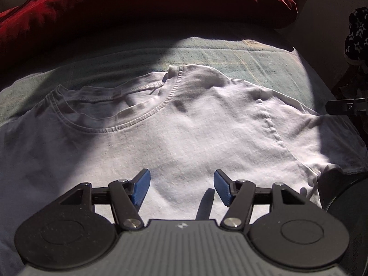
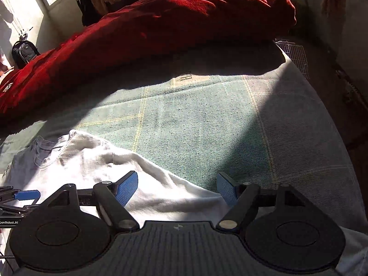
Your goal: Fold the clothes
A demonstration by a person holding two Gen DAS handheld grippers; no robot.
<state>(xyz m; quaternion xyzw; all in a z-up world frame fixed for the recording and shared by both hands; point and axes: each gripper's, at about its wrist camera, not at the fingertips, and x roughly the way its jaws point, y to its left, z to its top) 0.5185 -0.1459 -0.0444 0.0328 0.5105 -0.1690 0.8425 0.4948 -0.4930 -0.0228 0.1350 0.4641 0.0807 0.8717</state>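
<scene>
A white T-shirt (image 1: pixel 188 133) lies flat on the bed, its collar (image 1: pixel 128 124) toward the far side. My left gripper (image 1: pixel 181 187) hovers over the shirt's chest, open, with nothing between its blue pads. In the right wrist view the same T-shirt (image 2: pixel 110 165) fills the lower left, its sleeve edge running under my right gripper (image 2: pixel 177 188). That gripper is open wide, with only cloth lying below the gap. The left gripper's blue fingertip (image 2: pixel 26 195) shows at the left edge there. A dark part of the right gripper (image 1: pixel 347 106) pokes in at the right of the left wrist view.
A pale green checked bedspread (image 2: pixel 207 119) covers the bed. A bulky red duvet (image 2: pixel 161 23) is heaped along the far side. A white wire rack (image 2: pixel 295 55) stands past the bed's right corner. A star-patterned dark cloth (image 1: pixel 357 34) hangs at the right.
</scene>
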